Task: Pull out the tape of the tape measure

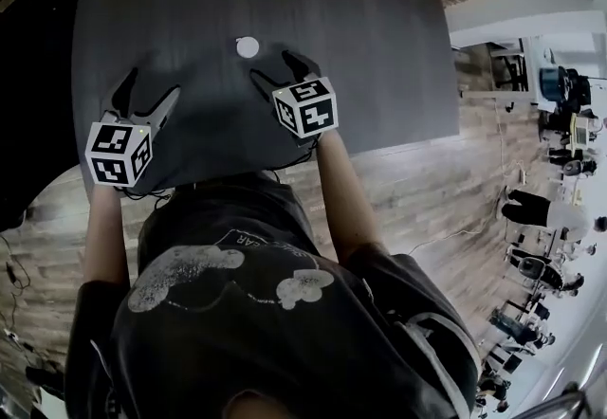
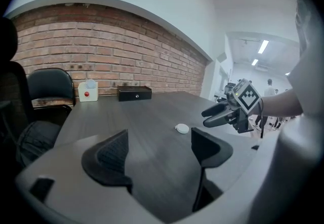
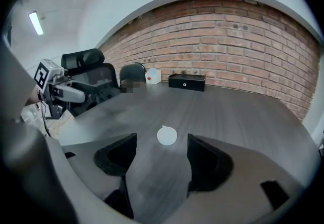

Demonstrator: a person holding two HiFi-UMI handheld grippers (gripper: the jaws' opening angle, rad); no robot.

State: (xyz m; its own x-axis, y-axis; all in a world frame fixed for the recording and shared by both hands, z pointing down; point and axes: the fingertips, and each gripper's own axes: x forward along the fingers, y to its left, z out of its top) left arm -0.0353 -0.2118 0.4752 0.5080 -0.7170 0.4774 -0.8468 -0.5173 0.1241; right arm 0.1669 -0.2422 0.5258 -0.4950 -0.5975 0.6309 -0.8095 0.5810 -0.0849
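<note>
dark printed shirt (image 1: 237,313) of the person, at the bottom of the head view; both bare forearms reach from it over the near edge of the worktop (image 1: 379,47). left tongs (image 1: 150,90), near the near left corner: jaws wide apart, nothing between them but bare dark worktop (image 2: 152,111), as their own view (image 2: 159,138) shows. right tongs (image 1: 275,68), further in from the near edge and about midway along it: jaws likewise wide apart, closed on nothing (image 3: 161,149). each carries a marker cube (image 1: 119,154) at its rear.

tape measure (image 1: 247,47): small, round, white, lying flat about the middle of the worktop, its tape not drawn out. in the right gripper view it (image 3: 167,136) sits just ahead of the gap between the jaw tips, touching neither. from the left gripper view it (image 2: 181,128) lies ahead and to the right, with the right tongs (image 2: 207,118) beyond it.

far edge: black box (image 2: 134,93) and, nearer the far left corner, white box (image 2: 88,91) with a red button. behind them, brick wall (image 2: 111,45); black chair (image 2: 48,88) beside the left edge.
</note>
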